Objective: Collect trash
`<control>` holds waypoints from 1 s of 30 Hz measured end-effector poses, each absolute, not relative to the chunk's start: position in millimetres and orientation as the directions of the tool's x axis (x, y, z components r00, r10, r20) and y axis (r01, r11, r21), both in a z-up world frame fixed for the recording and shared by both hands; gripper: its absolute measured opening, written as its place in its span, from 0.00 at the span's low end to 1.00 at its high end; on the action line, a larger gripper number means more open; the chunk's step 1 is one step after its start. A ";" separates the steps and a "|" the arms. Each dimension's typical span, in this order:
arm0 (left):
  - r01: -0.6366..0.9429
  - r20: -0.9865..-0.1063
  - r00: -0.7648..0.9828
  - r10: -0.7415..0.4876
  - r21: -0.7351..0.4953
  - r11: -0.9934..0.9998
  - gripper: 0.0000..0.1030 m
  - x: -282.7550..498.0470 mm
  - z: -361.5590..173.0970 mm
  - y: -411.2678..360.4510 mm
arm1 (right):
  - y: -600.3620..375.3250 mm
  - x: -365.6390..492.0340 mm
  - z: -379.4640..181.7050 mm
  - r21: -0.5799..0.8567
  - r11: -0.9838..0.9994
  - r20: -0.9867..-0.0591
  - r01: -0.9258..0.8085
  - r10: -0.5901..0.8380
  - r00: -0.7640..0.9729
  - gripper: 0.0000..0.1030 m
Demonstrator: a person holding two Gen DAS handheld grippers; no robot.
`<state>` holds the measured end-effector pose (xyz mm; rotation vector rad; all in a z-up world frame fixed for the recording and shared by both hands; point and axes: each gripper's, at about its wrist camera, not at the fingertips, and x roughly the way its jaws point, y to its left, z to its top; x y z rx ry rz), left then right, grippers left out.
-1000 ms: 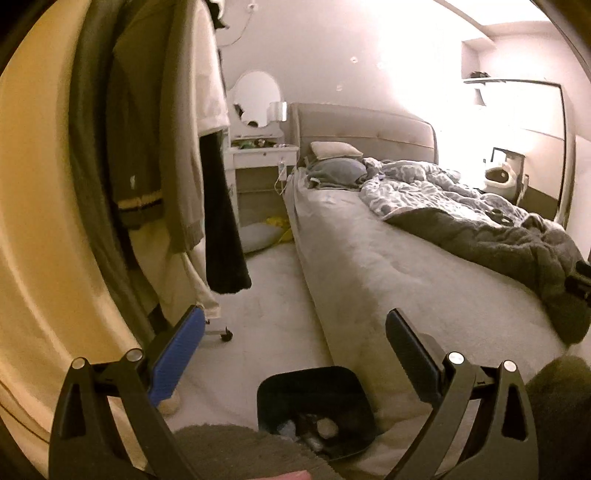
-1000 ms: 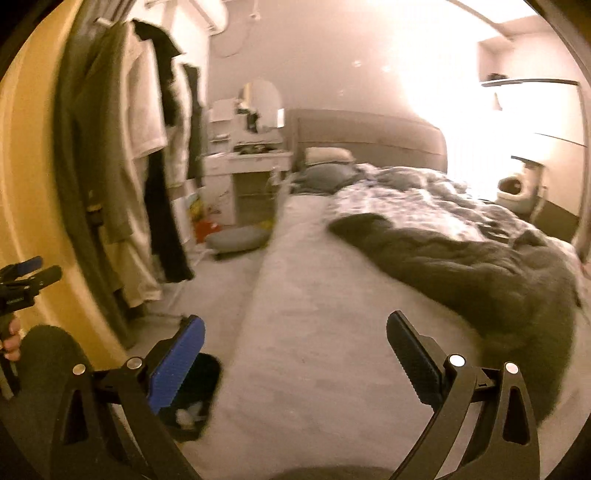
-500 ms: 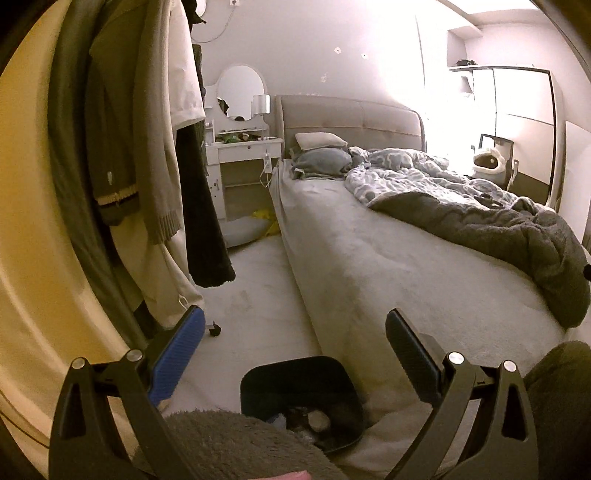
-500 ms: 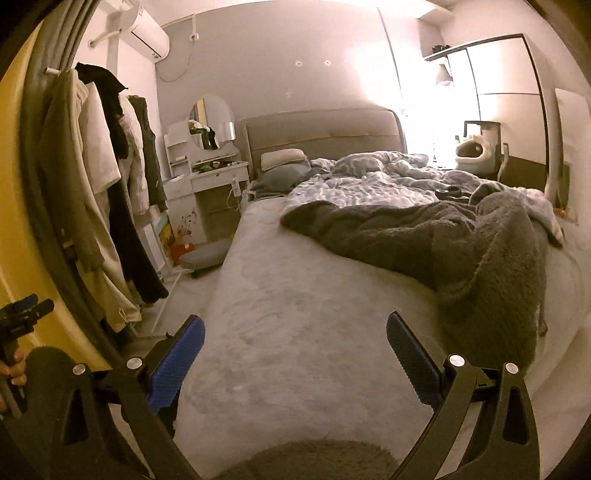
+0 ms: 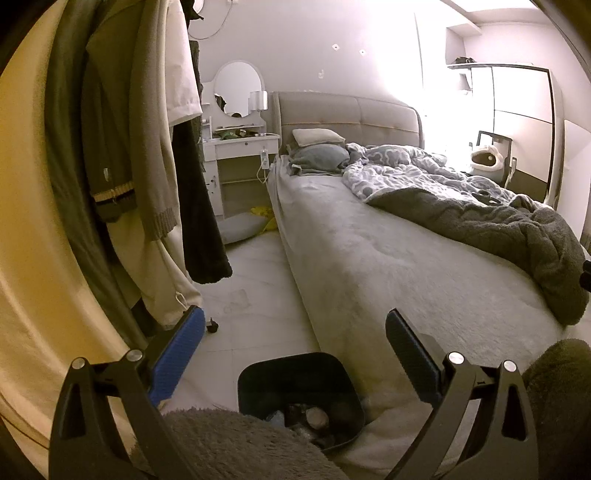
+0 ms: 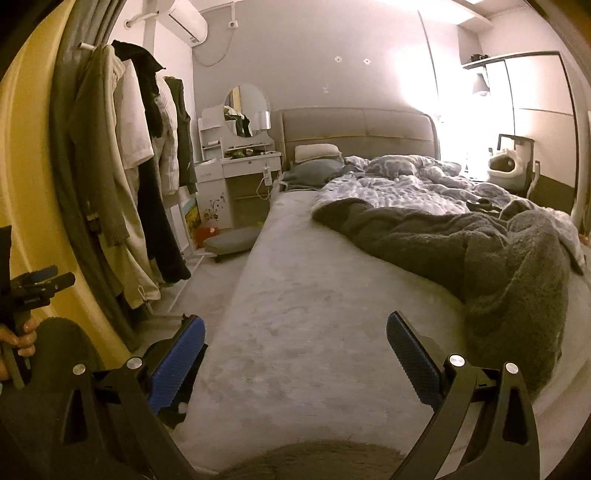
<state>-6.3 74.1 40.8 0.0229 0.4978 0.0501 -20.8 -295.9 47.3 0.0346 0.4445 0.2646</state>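
Left gripper jaws spread wide, nothing between them, hanging right over the black trash bin that stands on the floor against the bed's side; crumpled trash already lies inside, so the bin likely sits there for easy drops. Right gripper also wide and empty, aimed along the grey bed sheet, probably scanning for litter; none clearly visible on it. Ahead of both, a dark fleece blanket is bunched to the right, then pillows and a dressing table. Left view alone shows the bin's contents; right view alone shows the person's hand gripping the other handle and the air conditioner.
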 end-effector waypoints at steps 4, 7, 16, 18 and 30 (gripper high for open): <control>-0.038 -0.481 0.876 0.039 0.012 0.999 0.97 -6.8 39.9 75.6 | -299.7 -20.4 46.8 0.110 0.963 -0.417 -0.247 0.270 0.868 0.97; -0.040 -0.483 0.875 0.036 0.003 0.999 0.97 -6.6 39.4 77.6 | -299.3 -20.8 46.6 0.112 0.963 -0.418 -0.246 0.271 0.867 0.97; -0.042 -0.484 0.874 0.039 0.005 0.999 0.97 -6.7 39.5 77.3 | -299.0 -21.0 46.7 0.111 0.963 -0.417 -0.245 0.269 0.868 0.97; -0.041 -0.484 0.874 0.037 0.003 0.999 0.97 -6.9 39.4 77.6 | -299.3 -21.0 46.7 0.112 0.963 -0.417 -0.246 0.270 0.868 0.97; -0.040 -0.484 0.874 0.038 0.007 0.999 0.97 -7.3 38.8 78.5 | -301.0 -19.9 46.4 0.115 0.962 -0.418 -0.246 0.272 0.867 0.97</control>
